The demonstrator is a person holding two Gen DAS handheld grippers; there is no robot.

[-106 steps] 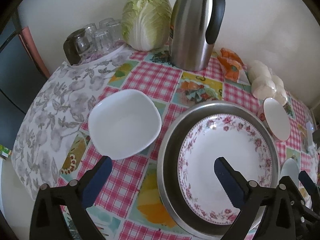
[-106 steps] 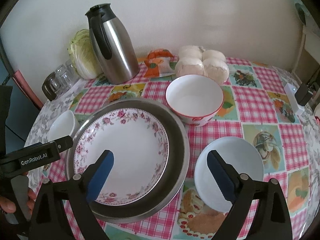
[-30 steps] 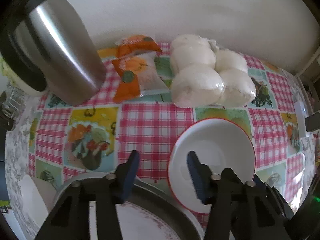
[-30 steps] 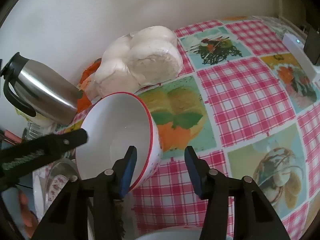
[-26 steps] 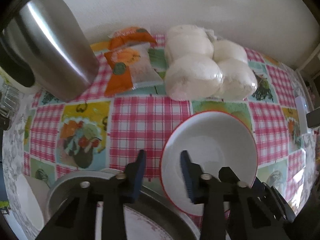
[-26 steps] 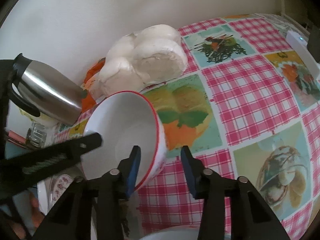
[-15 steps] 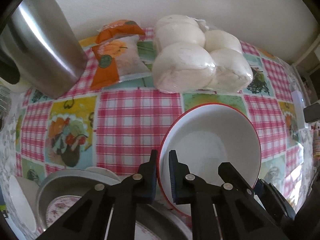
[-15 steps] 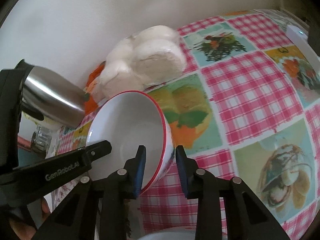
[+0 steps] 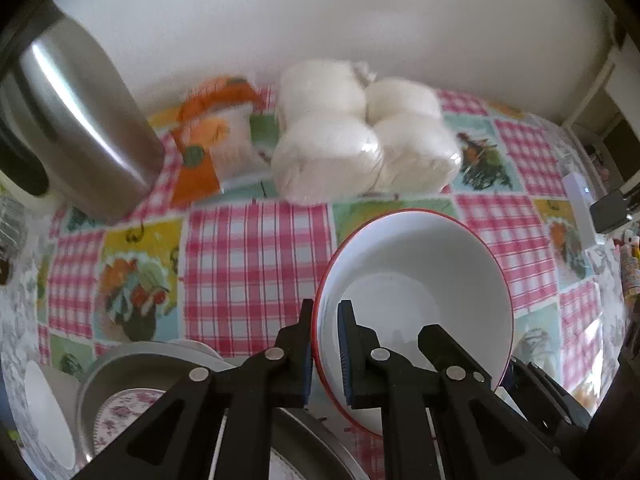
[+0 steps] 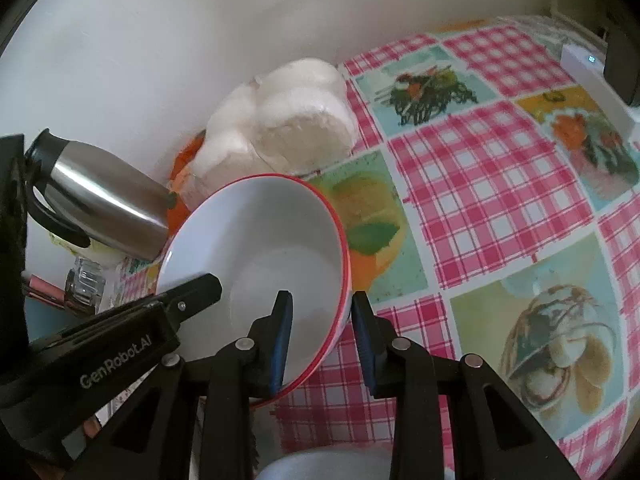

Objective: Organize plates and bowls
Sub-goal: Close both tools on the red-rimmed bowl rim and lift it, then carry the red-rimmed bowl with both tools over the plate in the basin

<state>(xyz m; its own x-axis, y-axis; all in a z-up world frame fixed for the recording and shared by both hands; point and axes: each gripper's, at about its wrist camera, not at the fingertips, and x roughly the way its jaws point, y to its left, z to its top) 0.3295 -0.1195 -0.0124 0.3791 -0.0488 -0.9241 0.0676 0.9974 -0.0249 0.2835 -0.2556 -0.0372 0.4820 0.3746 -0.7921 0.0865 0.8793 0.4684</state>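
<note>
A white bowl with a red rim [image 9: 416, 300] [image 10: 256, 248] hangs tilted between my two grippers over the checked tablecloth. My left gripper [image 9: 326, 320] is shut on the bowl's left rim, one pad inside and one outside. In the right wrist view the left gripper [image 10: 206, 286] shows as a black arm reaching the rim. My right gripper [image 10: 322, 320] is shut on the bowl's near wall, with the wall between its blue pads. A steel basin [image 9: 116, 364] holding a floral plate [image 9: 120, 412] lies at lower left. Beside the basin sits a small white bowl [image 9: 44, 412].
A steel thermos [image 9: 80, 120] [image 10: 104, 200] stands at the back left. A bag of white buns [image 9: 360, 144] [image 10: 288, 120] and an orange packet [image 9: 208, 136] lie by the wall. Another white bowl [image 10: 320, 464] is just under my right gripper. A white device [image 10: 592, 80] sits far right.
Both grippers have closed on the red-rimmed bowl, the left on its rim and the right on its wall. The bowl has tipped up and shifted slightly toward the basin.
</note>
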